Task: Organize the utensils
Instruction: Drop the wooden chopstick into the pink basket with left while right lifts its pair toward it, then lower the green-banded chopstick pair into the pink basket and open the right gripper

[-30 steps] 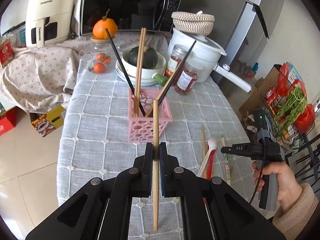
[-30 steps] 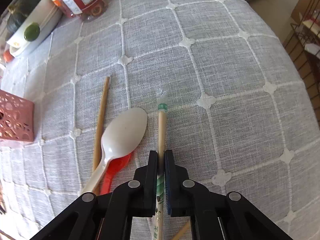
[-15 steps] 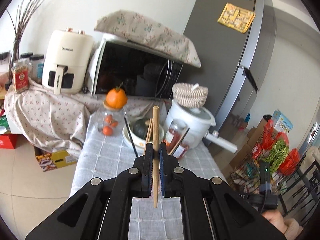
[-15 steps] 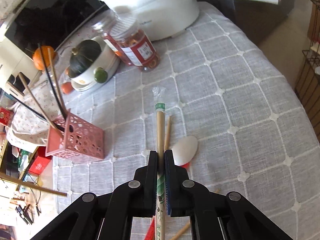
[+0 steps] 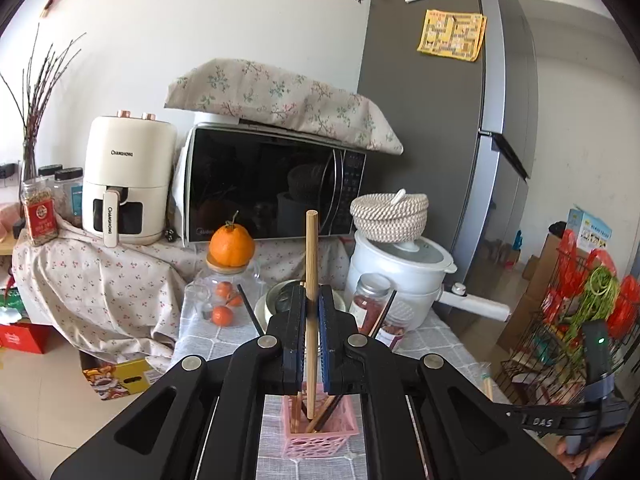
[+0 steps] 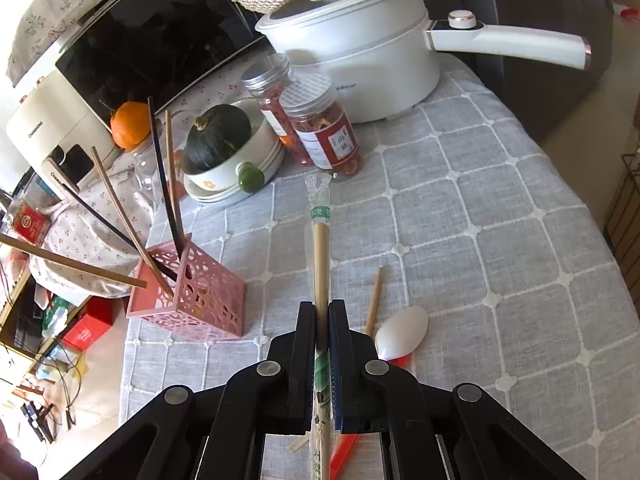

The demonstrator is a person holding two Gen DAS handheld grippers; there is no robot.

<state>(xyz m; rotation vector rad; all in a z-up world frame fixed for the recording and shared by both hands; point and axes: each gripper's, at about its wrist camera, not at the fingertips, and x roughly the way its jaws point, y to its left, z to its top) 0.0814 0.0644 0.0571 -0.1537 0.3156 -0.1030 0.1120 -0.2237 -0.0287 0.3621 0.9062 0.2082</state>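
**Both grippers clamped on chopsticks, holder's half full**

So the left gripper (image 5: 311,332) has its fingers (image 5: 295,328) clenched on a bare wooden chopstick (image 5: 311,264), standing pretty much upright in the left wrist view, with its lower tip hanging right over the pink holder (image 5: 320,436). From that view I can't tell if the tip is actually inside the holder or just above it. In the right wrist view that same stick pokes in from the left edge, tip just beside the holder's rim.

The right gripper (image 6: 322,320) is squeezed tight on a wrapped chopstick pair (image 6: 320,248), still in its clear sleeve with the green band, pointing away over the grey checked surface (image 6: 500,240) toward the jars (image 6: 324,128).

The holder (image 6: 196,288) sits near the left edge of the surface and already has a few sticks leaning in it, some wooden, a couple black.

Lying loose on the surface just to the right of the right gripper: one more wooden stick (image 6: 373,300), a white spoon (image 6: 402,332) and a red spoon (image 6: 400,360) poking out from under it, all close together.

Further back there's a bowl (image 6: 240,168) with a dark green squash, and a white pot (image 6: 360,40) behind the jars
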